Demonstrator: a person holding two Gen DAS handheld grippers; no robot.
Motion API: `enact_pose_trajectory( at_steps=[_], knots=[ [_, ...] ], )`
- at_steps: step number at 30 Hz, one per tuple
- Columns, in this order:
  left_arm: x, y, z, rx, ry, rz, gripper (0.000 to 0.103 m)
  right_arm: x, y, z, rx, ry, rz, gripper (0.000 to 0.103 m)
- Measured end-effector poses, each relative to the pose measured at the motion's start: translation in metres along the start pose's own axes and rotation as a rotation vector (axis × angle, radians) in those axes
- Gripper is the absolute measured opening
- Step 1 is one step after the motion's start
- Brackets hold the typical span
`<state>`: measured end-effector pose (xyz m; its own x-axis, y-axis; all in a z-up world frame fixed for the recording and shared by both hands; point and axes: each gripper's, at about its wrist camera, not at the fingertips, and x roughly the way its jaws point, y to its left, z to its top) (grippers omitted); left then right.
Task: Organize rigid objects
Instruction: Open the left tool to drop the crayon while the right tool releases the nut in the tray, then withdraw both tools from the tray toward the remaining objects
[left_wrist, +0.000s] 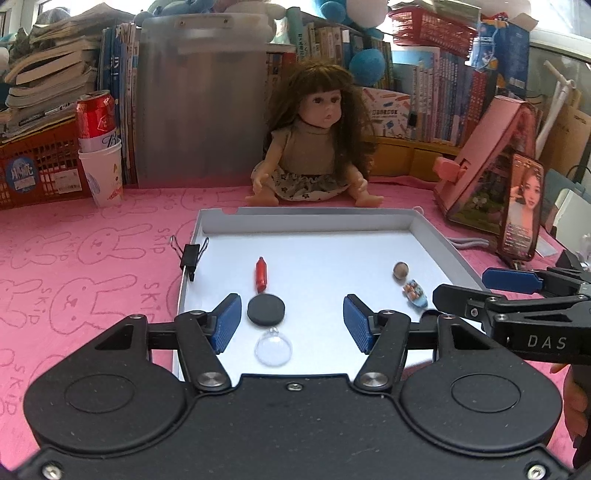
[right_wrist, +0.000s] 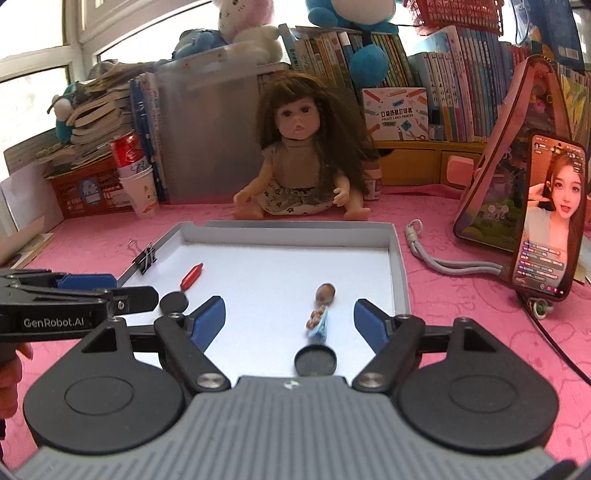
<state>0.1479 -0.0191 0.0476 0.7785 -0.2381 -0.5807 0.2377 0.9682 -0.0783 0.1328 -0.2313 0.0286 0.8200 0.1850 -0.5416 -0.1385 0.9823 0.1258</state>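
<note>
Matt white cardboard tray (left_wrist: 436, 243), pink cloth table cover (left_wrist: 92, 258) printed with rabbit outlines, matt black disc (left_wrist: 266, 309), clear glossy plastic dome (left_wrist: 273, 346), glossy red plastic bottle-shaped piece (left_wrist: 261, 274), ribbed blue gripper pads (left_wrist: 226, 325), shiny metal can (left_wrist: 96, 116), paper cup (left_wrist: 103, 173)

A pink tablecloth (left_wrist: 92, 236) printed with rabbits covers the table. Shelved books (right_wrist: 436, 74) fill the back toward one o'clock; daylight enters through what seems a window (right_wrist: 44, 40) at ten o'clock.
</note>
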Motion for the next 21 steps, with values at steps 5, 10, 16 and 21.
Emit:
enact_pose_trajectory(
  at_steps=[5, 10, 16, 21],
  knots=[
    [-0.013, 0.003, -0.014, -0.031, 0.002, -0.033, 0.061, -0.013, 0.006, -0.017, -0.022, -0.013, -0.010, 0.087],
    [-0.025, 0.006, -0.031, -0.063, -0.025, -0.036, 0.067, -0.024, 0.011, -0.036, -0.037, -0.020, -0.030, 0.087],
    [-0.035, 0.006, -0.052, -0.069, -0.038, -0.043, 0.084, -0.034, 0.014, -0.056, -0.073, -0.036, -0.069, 0.087],
    [-0.046, 0.000, -0.070, -0.030, -0.063, -0.027, 0.086, -0.038, 0.014, -0.071, -0.082, -0.037, -0.095, 0.087]
  ],
)
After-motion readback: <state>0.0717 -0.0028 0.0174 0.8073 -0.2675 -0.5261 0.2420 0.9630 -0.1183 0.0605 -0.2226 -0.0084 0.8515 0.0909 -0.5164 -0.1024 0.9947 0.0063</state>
